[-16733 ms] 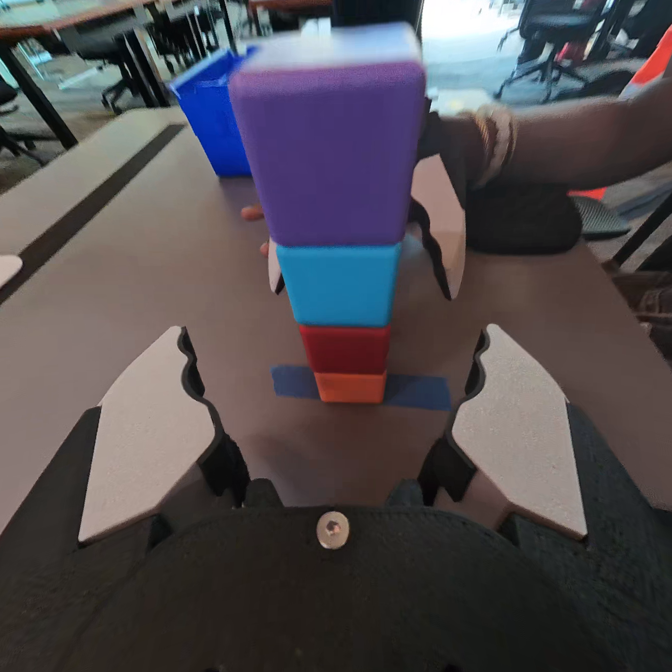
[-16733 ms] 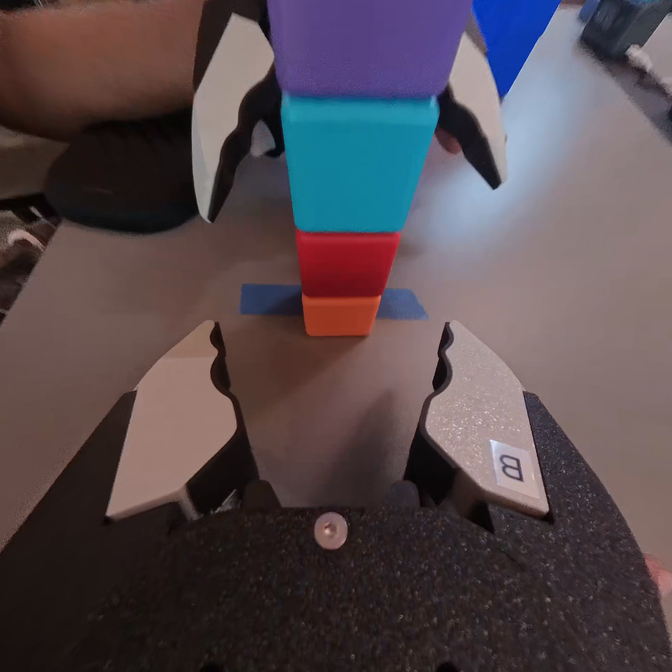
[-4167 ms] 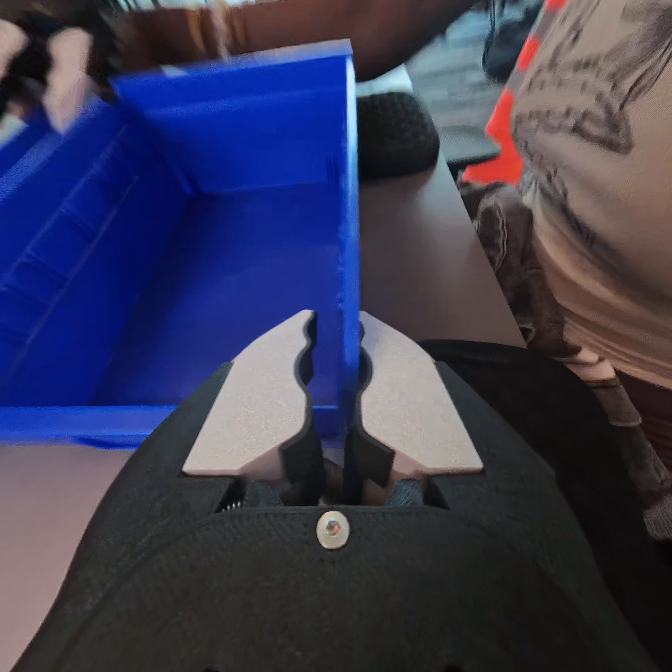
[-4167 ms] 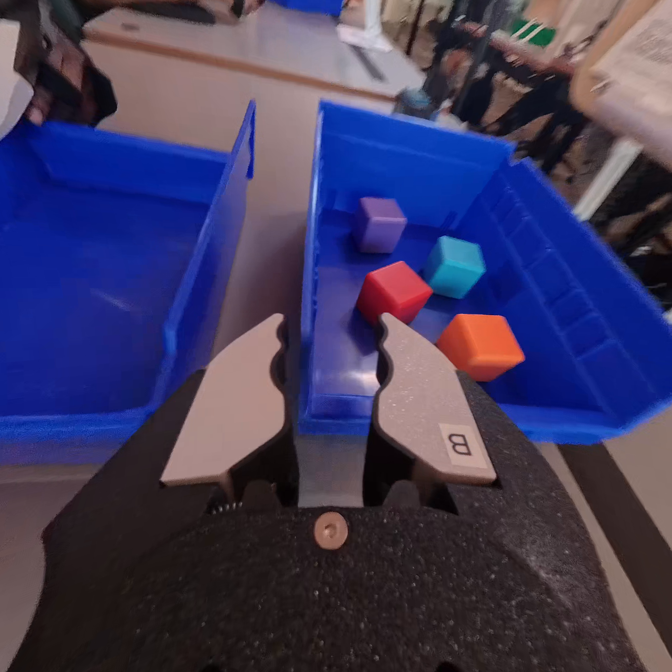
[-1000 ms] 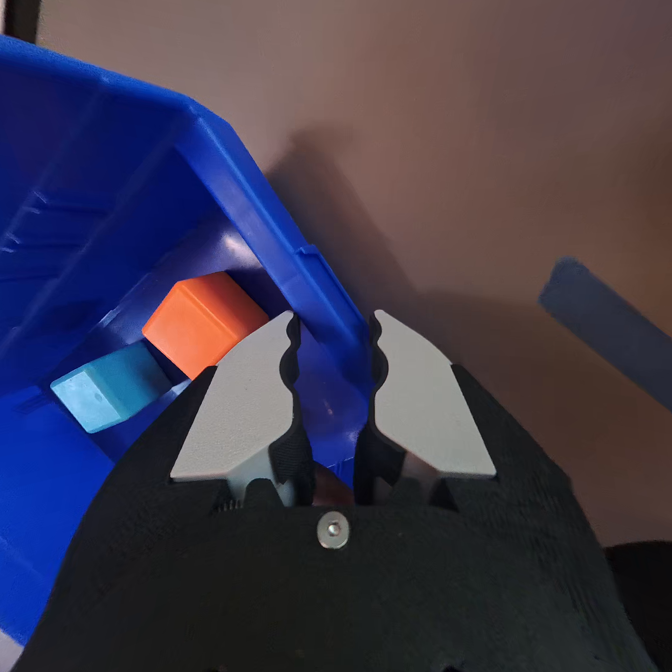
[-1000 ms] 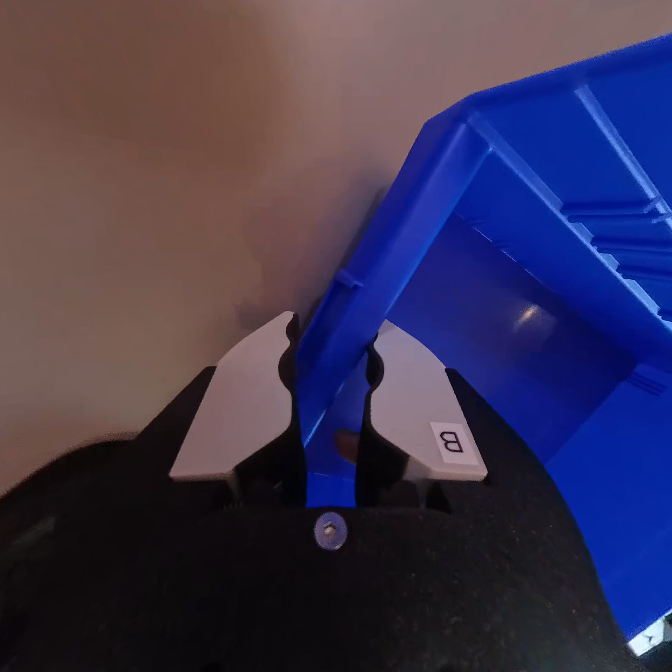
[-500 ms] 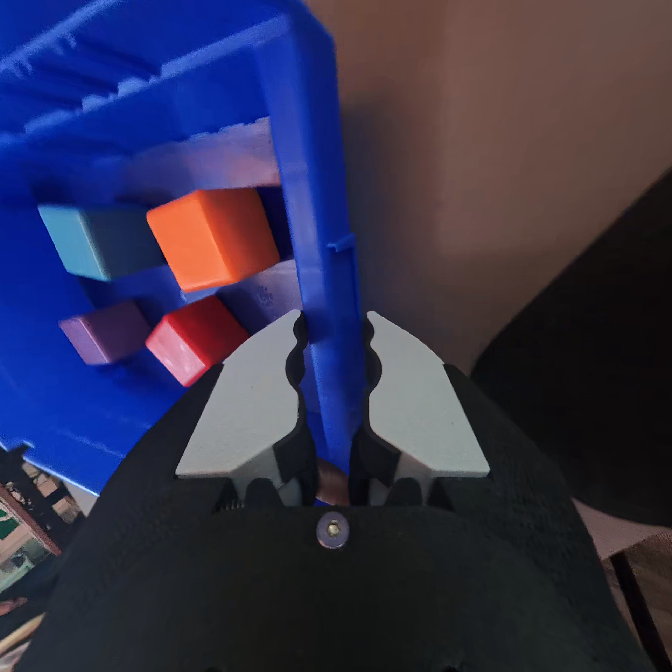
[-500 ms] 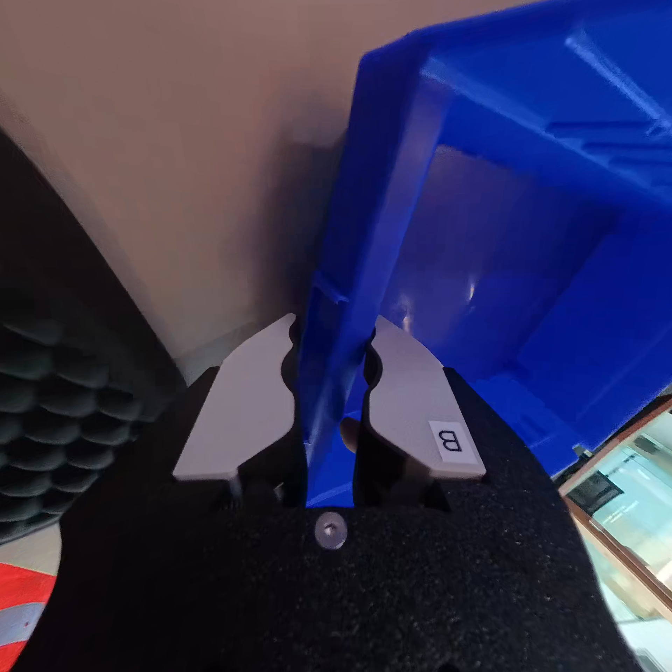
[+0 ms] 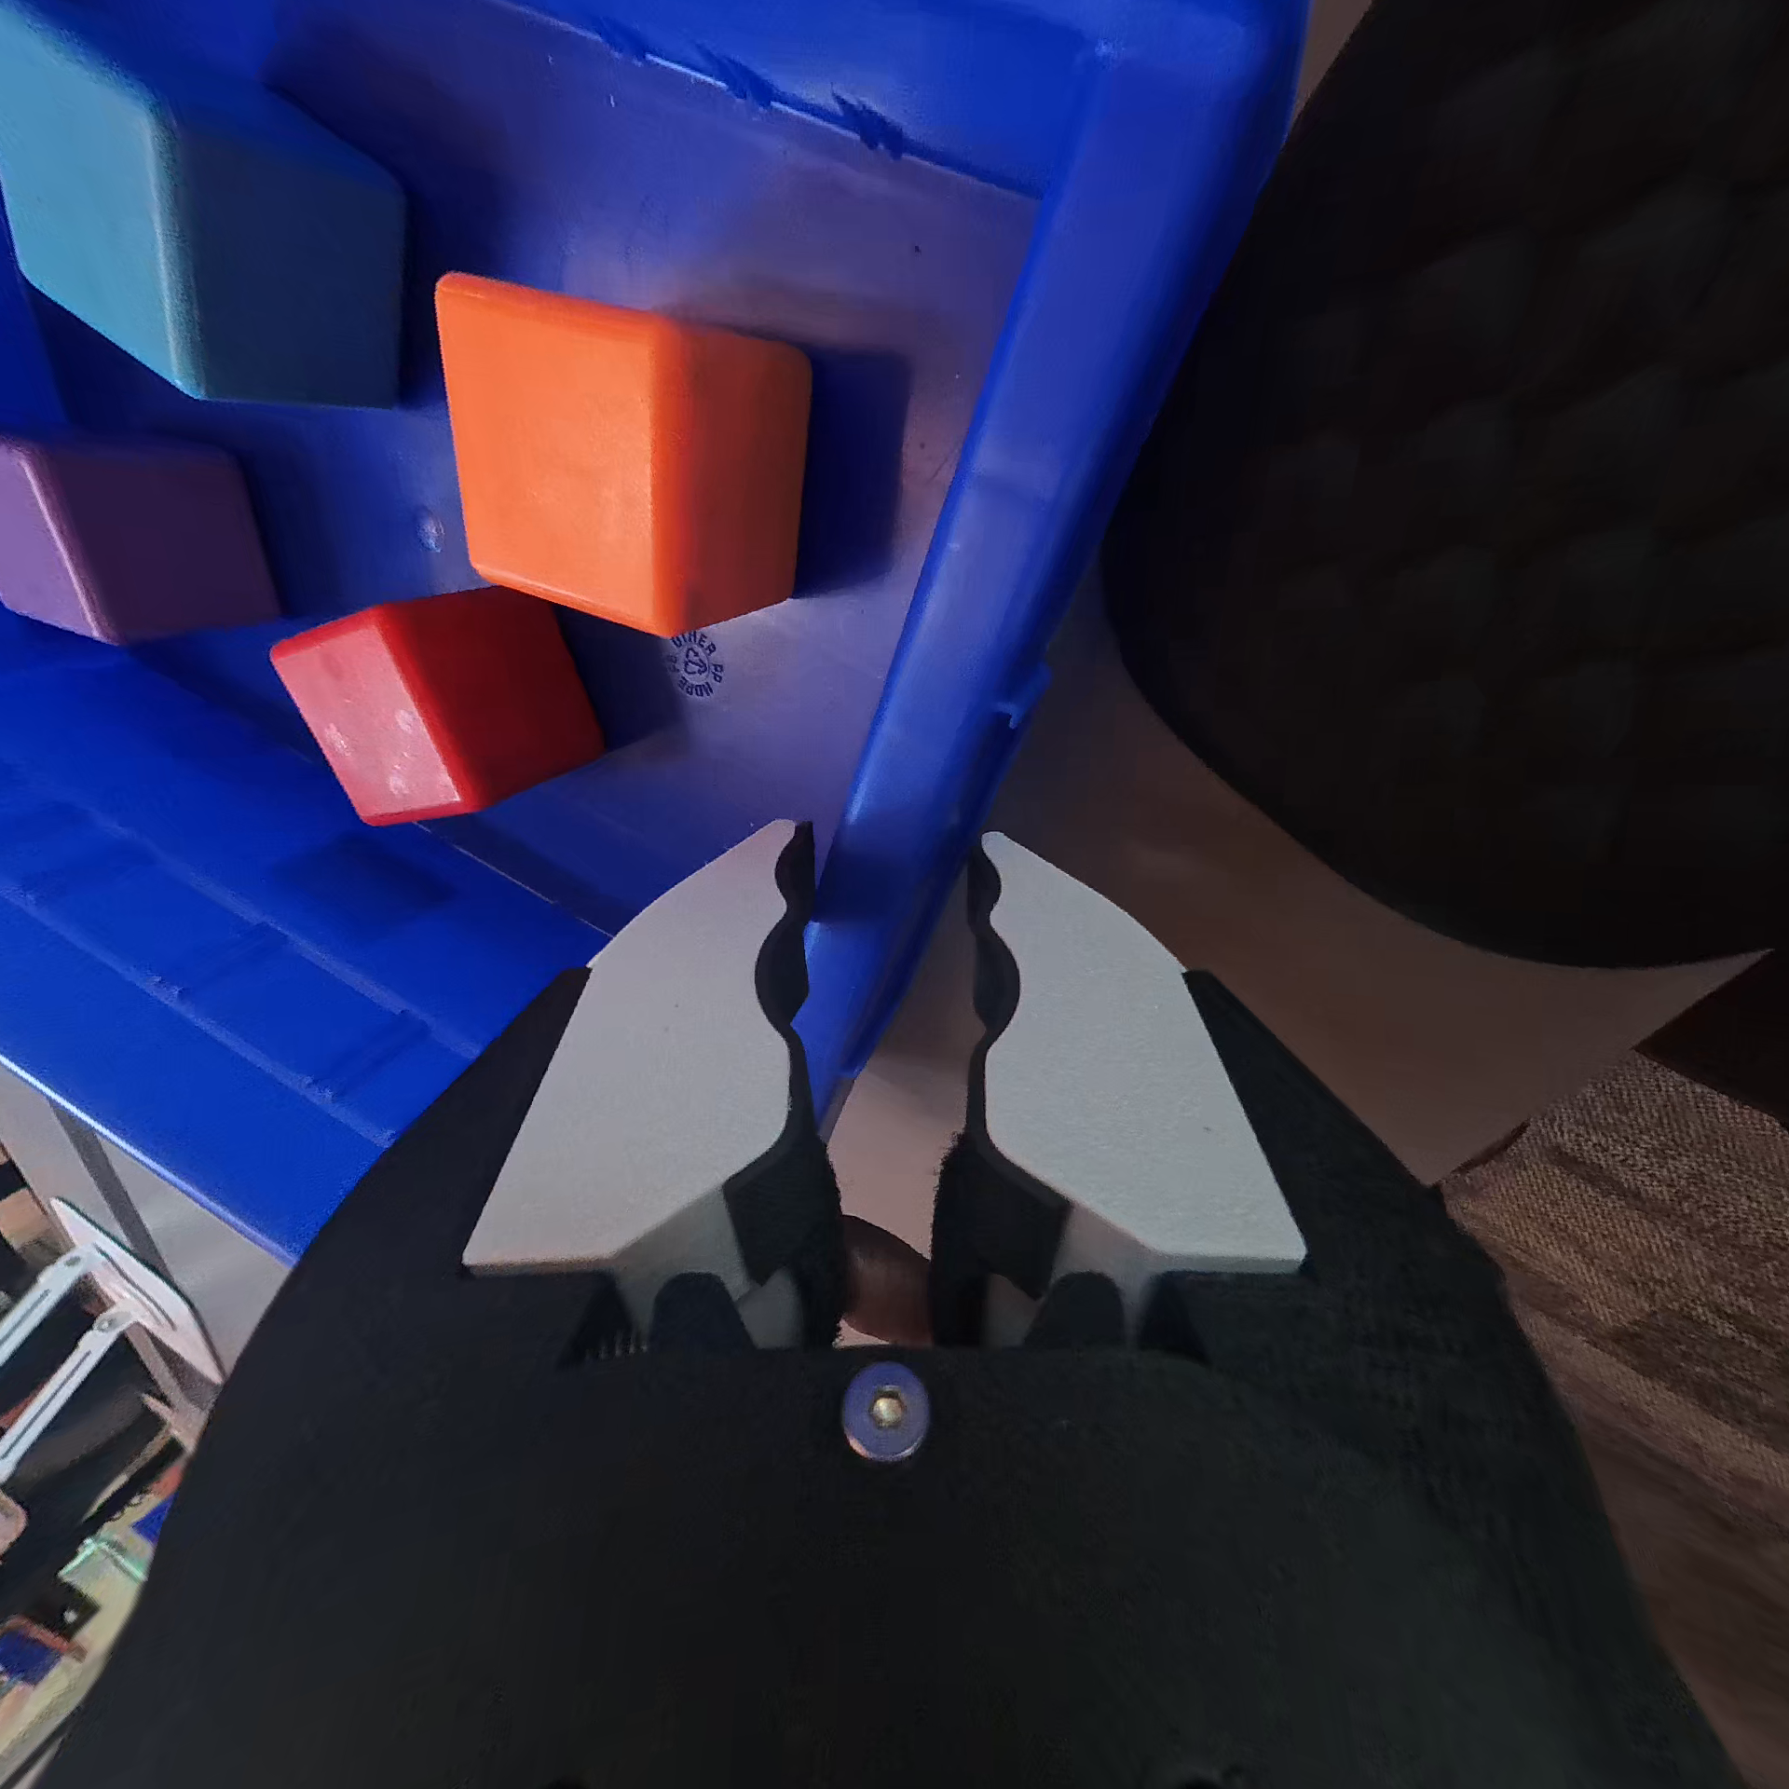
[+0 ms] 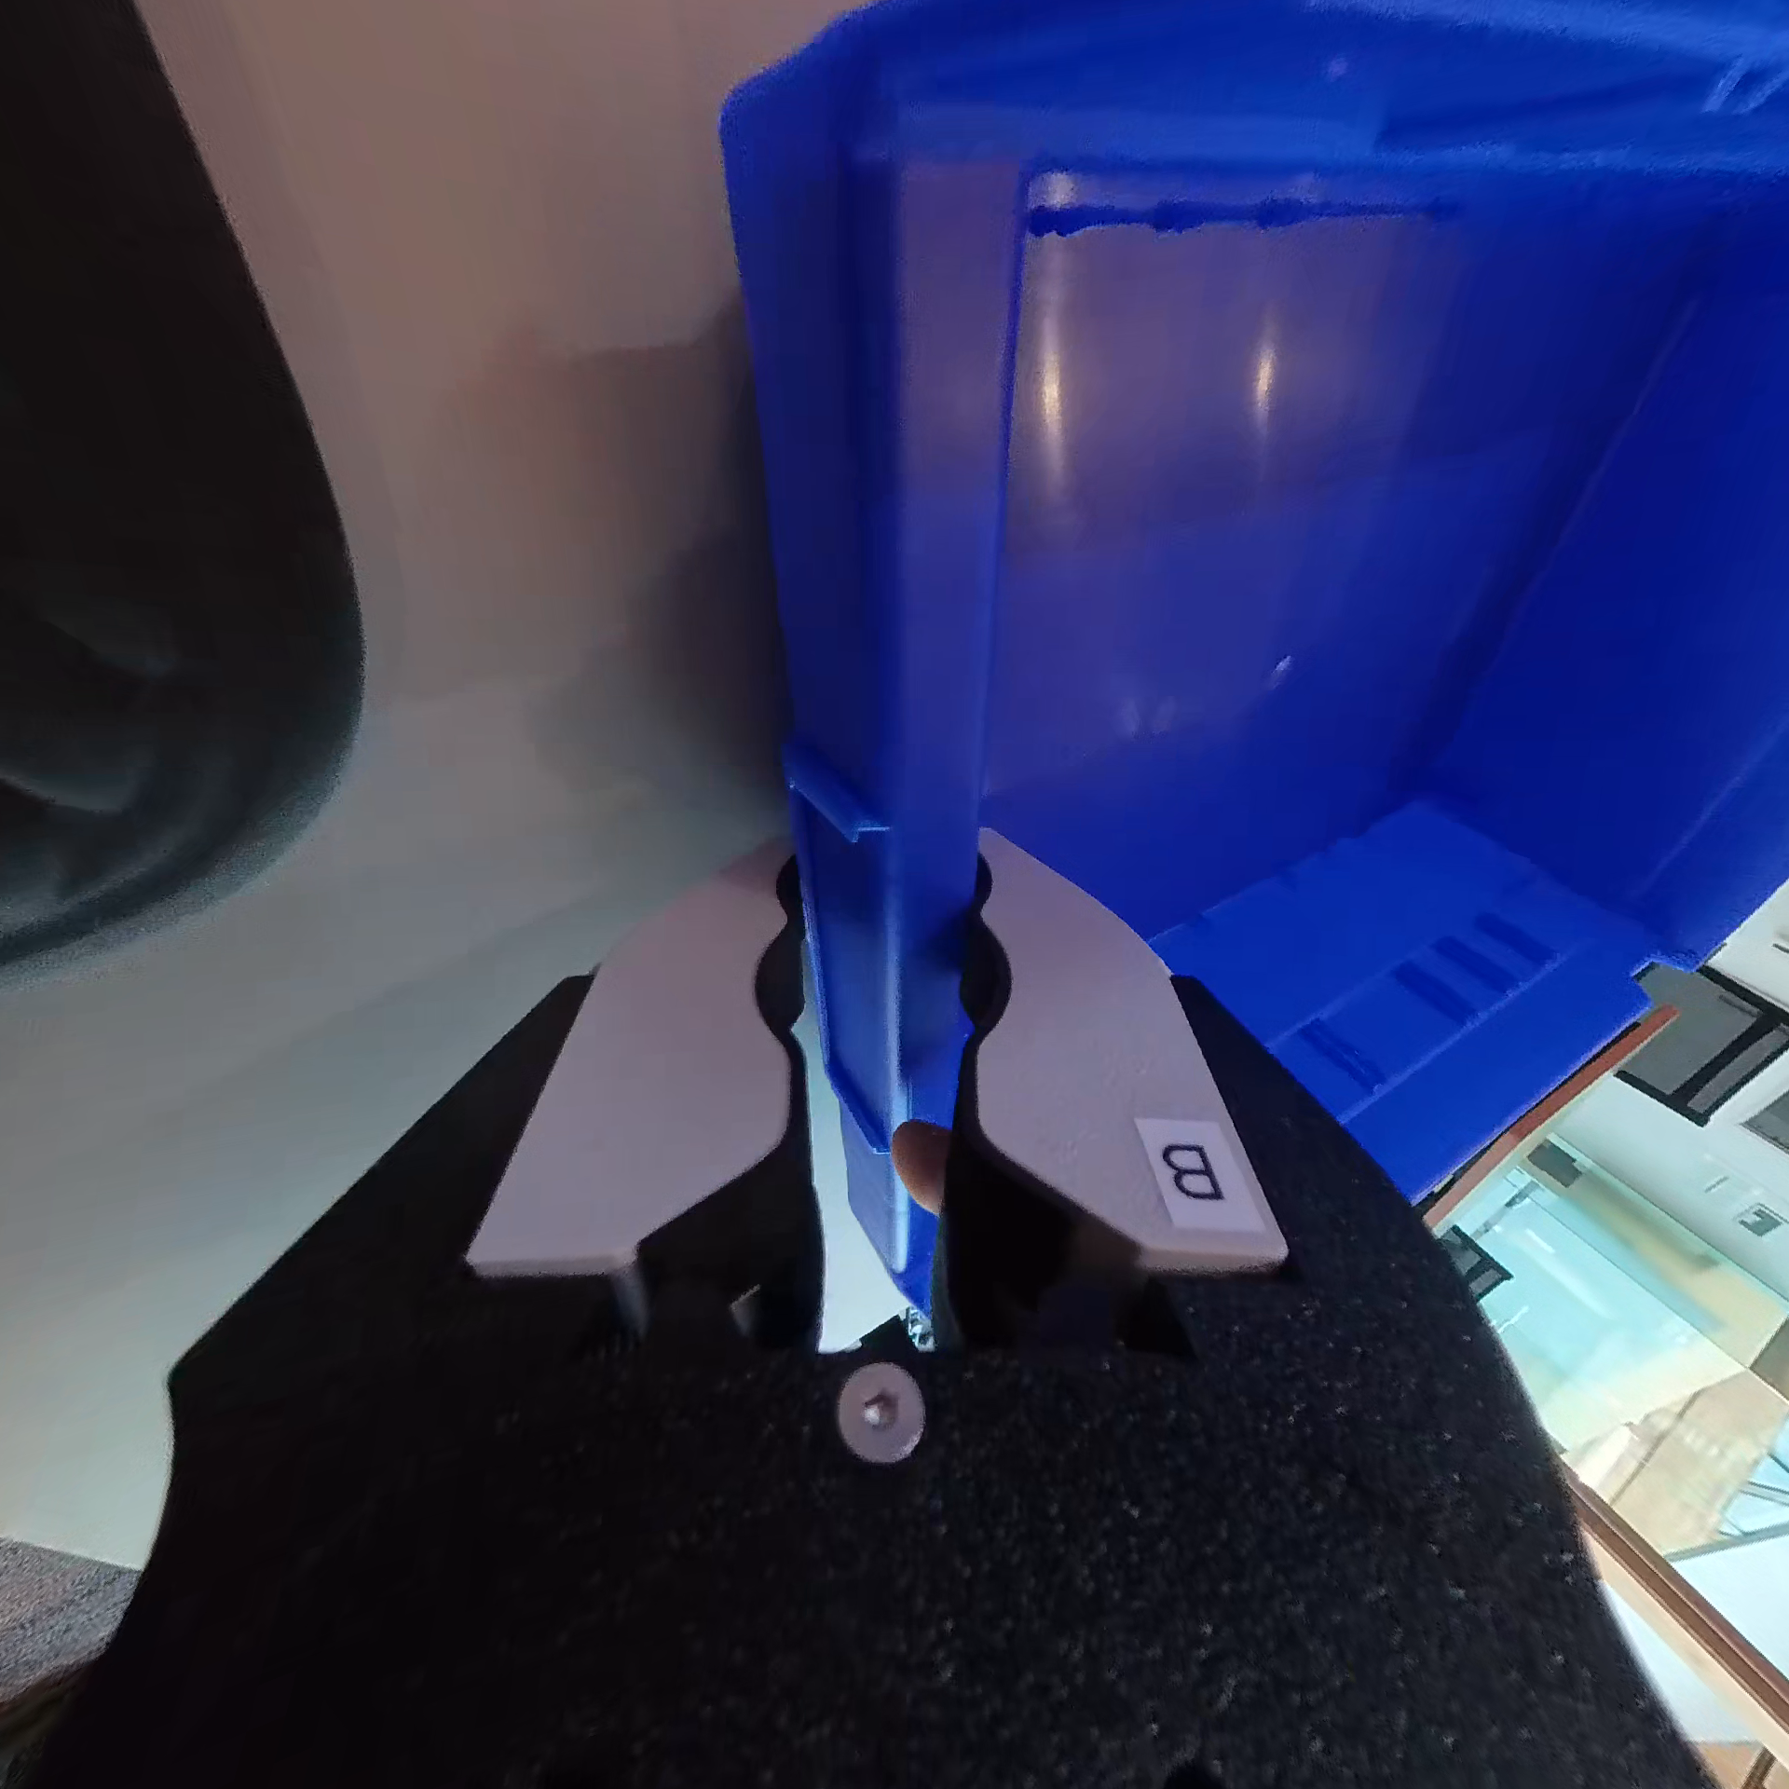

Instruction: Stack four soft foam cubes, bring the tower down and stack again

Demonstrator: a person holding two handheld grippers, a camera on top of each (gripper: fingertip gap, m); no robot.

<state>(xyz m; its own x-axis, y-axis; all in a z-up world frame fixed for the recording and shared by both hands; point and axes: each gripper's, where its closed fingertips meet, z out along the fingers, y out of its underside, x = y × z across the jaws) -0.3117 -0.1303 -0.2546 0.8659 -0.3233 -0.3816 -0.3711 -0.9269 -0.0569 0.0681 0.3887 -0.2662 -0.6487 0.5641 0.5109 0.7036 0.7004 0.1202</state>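
Observation:
My left gripper [image 9: 891,833] is shut on the side wall of a blue bin [image 9: 1065,387]. On that bin's floor lie four foam cubes, loose and unstacked: teal [image 9: 194,223], orange [image 9: 620,455], purple [image 9: 126,537] and red [image 9: 436,707]. My right gripper [image 10: 883,857] is shut on the side wall of a second blue bin [image 10: 871,484]. The part of its inside that shows holds nothing. Neither gripper shows in the other's view.
A tan table top [image 9: 1084,968] lies under both bins and also shows in the right wrist view [image 10: 532,484]. A dark round padded object [image 9: 1500,484] sits close beside the left bin, and a dark shape [image 10: 145,581] lies left of the right bin. Tip to tip, the grippers are about 65 centimetres apart.
Four seconds ago the cubes lay in the bin my right gripper held; now they lie in the left gripper's bin. In the last half second both bins swung in view and both grips held.

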